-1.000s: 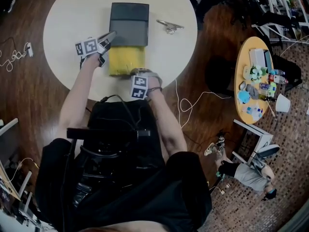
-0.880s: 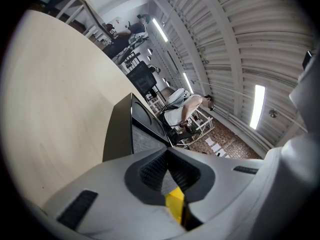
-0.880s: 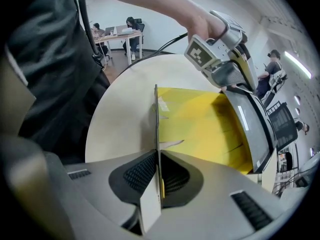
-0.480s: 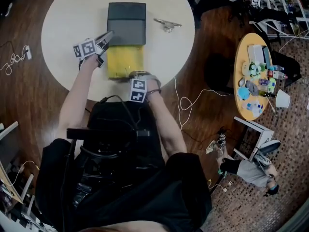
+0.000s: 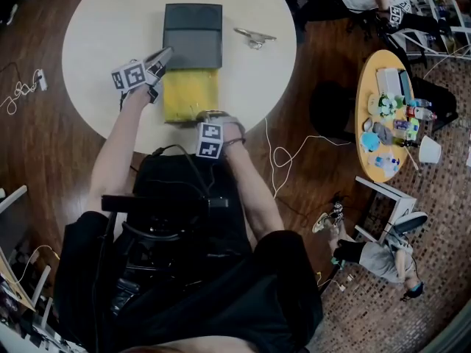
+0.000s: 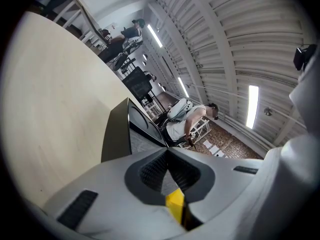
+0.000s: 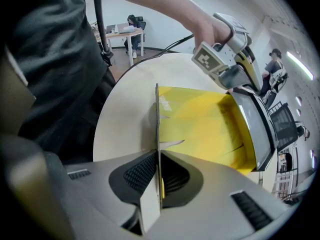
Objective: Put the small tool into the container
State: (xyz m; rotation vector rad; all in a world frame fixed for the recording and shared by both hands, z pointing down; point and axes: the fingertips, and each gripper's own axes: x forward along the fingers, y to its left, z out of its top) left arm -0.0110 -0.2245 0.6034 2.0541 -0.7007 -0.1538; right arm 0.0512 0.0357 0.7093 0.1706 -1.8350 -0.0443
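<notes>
Right gripper (image 7: 158,159) nose-down, clamped on yellow container's (image 5: 191,94) near wall; left gripper (image 6: 168,151) about level, pinching its side.

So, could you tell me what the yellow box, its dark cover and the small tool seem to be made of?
Yellow box: probably cardboard, matte; its thin wall shows a pale raw edge.
Dark cover: smooth grey with slight sheen, coated card or plastic, unclear.
Small tool: likely metal, from its pale glint, though small.
</notes>
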